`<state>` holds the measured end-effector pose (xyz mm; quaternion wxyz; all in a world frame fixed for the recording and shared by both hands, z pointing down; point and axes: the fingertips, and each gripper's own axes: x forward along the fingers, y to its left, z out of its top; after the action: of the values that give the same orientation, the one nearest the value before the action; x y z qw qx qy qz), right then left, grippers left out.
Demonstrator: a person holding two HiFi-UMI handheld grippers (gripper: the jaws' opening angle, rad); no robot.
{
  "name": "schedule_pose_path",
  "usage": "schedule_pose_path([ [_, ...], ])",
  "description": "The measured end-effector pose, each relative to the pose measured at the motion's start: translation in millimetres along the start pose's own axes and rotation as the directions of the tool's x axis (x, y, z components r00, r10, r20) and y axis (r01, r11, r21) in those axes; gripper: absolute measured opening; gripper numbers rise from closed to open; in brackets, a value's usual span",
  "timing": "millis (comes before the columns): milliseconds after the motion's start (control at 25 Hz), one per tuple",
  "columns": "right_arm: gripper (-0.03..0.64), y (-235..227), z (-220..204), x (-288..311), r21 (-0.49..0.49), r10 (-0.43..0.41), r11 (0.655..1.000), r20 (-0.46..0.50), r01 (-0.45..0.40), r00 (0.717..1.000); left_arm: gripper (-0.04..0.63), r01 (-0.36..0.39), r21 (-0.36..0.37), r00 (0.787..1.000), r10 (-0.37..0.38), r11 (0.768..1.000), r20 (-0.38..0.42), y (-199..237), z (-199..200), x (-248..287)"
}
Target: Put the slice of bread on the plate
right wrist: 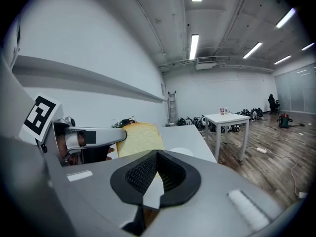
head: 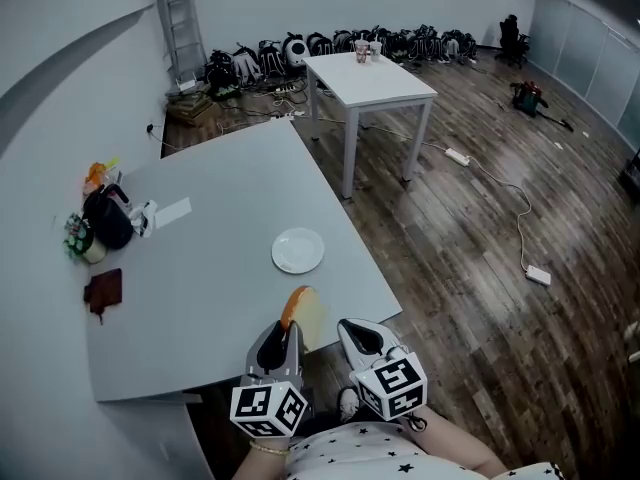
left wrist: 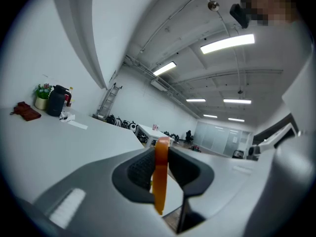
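A slice of bread (head: 305, 314) with an orange-brown crust stands on edge over the grey table's (head: 200, 298) near edge, and my left gripper (head: 284, 334) is shut on it. In the left gripper view the bread (left wrist: 160, 177) shows edge-on, pinched between the two black pads. A white round plate (head: 297, 250) lies empty on the table just beyond the bread. My right gripper (head: 359, 337) hovers to the right of the bread, shut with nothing in it. The right gripper view shows the bread (right wrist: 140, 138), the left gripper (right wrist: 98, 135) and the plate (right wrist: 181, 152) past its own jaws (right wrist: 157, 156).
At the table's left end stand a black jug (head: 108, 218), a small plant (head: 78, 238), a dark red cloth (head: 104, 290) and a white paper (head: 172, 213). A white table (head: 368, 78) stands beyond. Bags line the far wall. Cables cross the wooden floor (head: 520, 228).
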<state>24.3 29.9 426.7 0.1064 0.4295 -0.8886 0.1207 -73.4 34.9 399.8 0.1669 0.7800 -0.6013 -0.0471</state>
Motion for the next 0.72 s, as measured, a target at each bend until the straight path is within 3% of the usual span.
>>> schedule_pose_path([
  [720,-0.002,-59.8,-0.4,100.1,-0.025,0.062,0.998,-0.087,-0.065,0.994,0.086,-0.081,-0.145,0.995,0.072,0.986,-0.067,64.4,-15.2,132.8],
])
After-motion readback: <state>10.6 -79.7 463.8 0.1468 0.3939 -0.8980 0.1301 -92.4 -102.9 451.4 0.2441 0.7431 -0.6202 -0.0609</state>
